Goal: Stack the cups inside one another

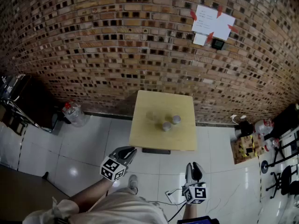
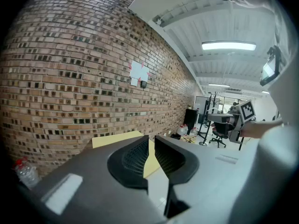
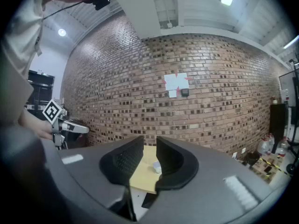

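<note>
While you stand well back from the tabletop, the cups are out of reach. Two grey cups sit close together near the middle of it, the near cup a little left of the far cup. They look side by side, not yet one inside the other. There may be a see-through one to their left, but it is too faint to tell.

Your left claw is let go, with its jaws a small way apart and nothing between them. Your right claw is the same: a small gap, nothing held. Both hang over the floor, well apart from the cups.

I think the step now is to walk up to the near edge of the tabletop. Stop with the cups right in front of you. Open one claw wider before you reach, since the gap looks too small for a cup. Come at a cup from the side and pinch it softly, so it does not squash or tip. Hold the other cup still with your other claw. Lift the first cup over the rim, line it up, then lower it straight in.
</note>
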Demonstrator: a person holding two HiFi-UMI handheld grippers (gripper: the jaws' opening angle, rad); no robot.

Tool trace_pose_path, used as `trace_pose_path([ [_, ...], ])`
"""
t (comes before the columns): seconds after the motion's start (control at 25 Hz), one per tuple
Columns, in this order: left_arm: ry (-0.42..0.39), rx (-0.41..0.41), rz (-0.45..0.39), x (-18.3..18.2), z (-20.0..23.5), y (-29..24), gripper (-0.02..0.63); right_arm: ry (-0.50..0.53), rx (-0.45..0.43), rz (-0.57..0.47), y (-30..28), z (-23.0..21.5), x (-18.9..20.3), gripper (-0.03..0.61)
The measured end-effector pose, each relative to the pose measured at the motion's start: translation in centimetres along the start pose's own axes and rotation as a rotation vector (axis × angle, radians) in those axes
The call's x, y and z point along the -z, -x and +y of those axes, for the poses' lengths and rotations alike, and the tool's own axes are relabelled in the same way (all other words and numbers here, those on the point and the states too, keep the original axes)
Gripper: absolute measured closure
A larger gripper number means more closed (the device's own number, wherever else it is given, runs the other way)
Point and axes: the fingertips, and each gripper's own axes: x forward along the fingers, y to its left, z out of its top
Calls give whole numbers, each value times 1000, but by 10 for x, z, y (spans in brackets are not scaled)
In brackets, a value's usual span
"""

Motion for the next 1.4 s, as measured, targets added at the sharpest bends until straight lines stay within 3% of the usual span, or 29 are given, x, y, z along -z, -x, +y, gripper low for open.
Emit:
trace_pose_path([
  [0.24, 2, 34, 16, 3, 47, -14, 555, 7, 15, -6, -52, 21, 2, 500],
  [0.8, -23, 53, 5, -17, 96, -39, 555, 6, 27, 17, -118, 21, 3, 500],
  [1.4, 39, -33, 75, -24, 135, -120, 555, 54, -90, 221, -238, -27, 39, 500],
])
